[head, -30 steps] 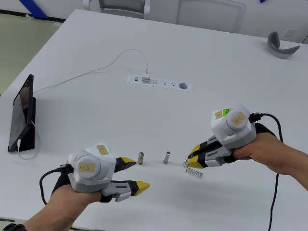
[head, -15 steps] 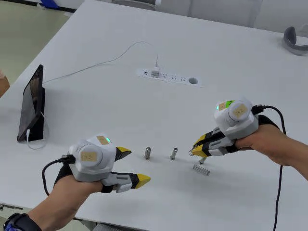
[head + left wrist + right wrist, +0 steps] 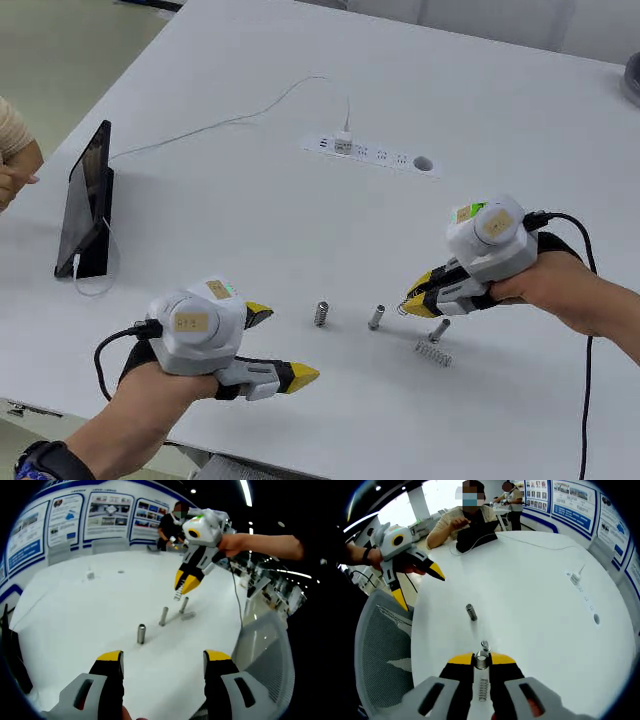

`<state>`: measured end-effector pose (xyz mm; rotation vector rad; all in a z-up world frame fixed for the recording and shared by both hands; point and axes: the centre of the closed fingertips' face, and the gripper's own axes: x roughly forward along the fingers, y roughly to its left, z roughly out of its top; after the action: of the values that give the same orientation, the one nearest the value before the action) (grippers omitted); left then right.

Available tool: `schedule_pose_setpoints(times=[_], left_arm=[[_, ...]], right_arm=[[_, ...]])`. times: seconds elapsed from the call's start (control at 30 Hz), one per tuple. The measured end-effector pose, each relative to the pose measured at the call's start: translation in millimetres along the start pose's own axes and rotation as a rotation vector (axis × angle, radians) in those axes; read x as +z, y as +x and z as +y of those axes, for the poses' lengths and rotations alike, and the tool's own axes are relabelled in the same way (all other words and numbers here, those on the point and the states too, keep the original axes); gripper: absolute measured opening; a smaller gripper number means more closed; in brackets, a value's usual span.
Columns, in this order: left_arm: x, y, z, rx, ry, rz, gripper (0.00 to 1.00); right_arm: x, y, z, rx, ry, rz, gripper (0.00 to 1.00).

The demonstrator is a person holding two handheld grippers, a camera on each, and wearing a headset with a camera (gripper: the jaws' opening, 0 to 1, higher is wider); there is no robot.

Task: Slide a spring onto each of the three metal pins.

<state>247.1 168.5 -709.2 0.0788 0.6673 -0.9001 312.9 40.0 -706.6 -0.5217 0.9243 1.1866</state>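
Table [image 3: 250,200], white, spans the head view. At lower left the left gripper [image 3: 280,346] has its jaws spread wide with nothing between; right of centre, the right gripper [image 3: 412,303] is clamped on a spring [image 3: 480,660]. Along the lower middle stand the leftmost pin [image 3: 321,313] (already wearing its coil), the bare middle pin [image 3: 376,317] and the rightmost pin [image 3: 438,330], with a loose spring [image 3: 432,353] lying just beside it.

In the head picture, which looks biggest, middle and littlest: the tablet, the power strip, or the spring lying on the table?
1. tablet, biggest
2. power strip, a close second; it lies farther from the camera, so I am not sure of this order
3. loose spring, clearly the littlest
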Motion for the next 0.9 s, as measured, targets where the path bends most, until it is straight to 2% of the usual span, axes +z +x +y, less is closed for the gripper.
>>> schedule_pose_setpoints(times=[0.4, 0.9], left_arm=[[-4.8, -6.7, 6.0, 0.020, -0.021, 0.001, 0.65], [-4.2, -10.1, 8.8, 0.028, -0.027, -0.004, 0.65]], right_arm=[[4.2, 12.4, -0.7, 0.023, -0.030, 0.016, 0.13], [6.5, 25.4, 1.0, 0.039, -0.048, 0.032, 0.13]])
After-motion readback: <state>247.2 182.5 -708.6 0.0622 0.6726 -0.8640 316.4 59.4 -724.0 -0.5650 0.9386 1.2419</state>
